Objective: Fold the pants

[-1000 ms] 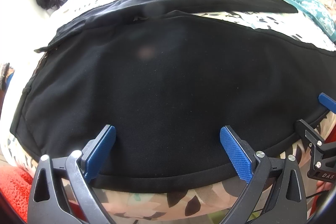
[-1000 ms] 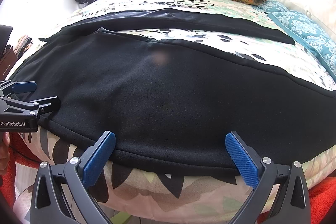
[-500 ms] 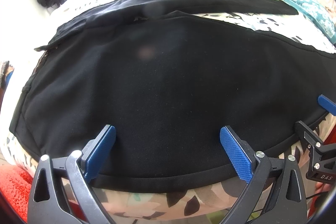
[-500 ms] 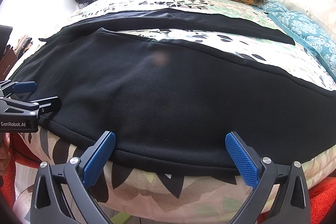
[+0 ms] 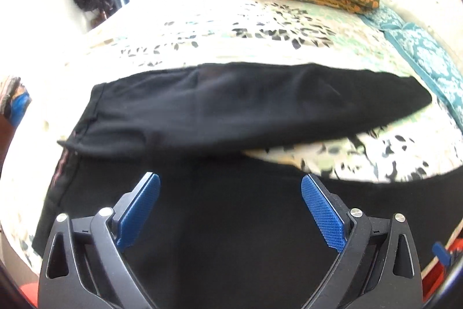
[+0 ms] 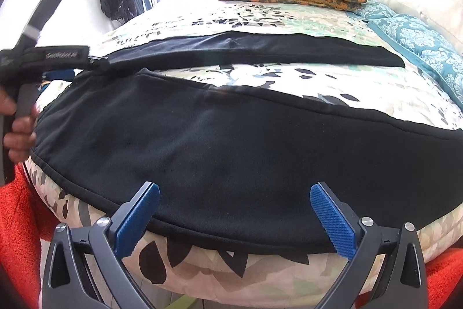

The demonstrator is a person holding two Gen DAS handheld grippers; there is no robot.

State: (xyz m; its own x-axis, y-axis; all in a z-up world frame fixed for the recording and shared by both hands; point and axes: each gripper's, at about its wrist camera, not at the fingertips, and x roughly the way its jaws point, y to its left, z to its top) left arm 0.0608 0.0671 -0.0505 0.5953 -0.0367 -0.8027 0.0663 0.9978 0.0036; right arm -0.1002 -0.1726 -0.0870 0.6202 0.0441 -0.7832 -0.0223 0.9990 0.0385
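The black pants (image 6: pixel 225 152) are lying spread flat across the bed (image 6: pixel 289 80), waistband end toward 9 o'clock in the right wrist view, the two legs running out toward 3 o'clock with a wedge of floral bedspread showing between them. The near leg's outer seam is following the mattress edge at 6 o'clock.

Right gripper (image 6: pixel 234 213): released, jaws wide apart, nothing between the blue pads, hovering just over the near leg's edge. Left gripper (image 5: pixel 230 207): also released, jaws wide, poised above the seat area with the far leg (image 5: pixel 246 106) crossing at 12 o'clock. A hand (image 6: pixel 17 129) is holding the left gripper's handle at 9 o'clock in the right view.

Handling judgement: the fabric is looking soft, matte and light, probably a knit; it is draping limply over the mattress corner and should bunch and sag rather than hold shape. Slipping is unlikely against the textured pads. Likely best holds: the seamed near edge, one pinch near the waistband and one farther down the leg, so the near leg lifts evenly over the far one.
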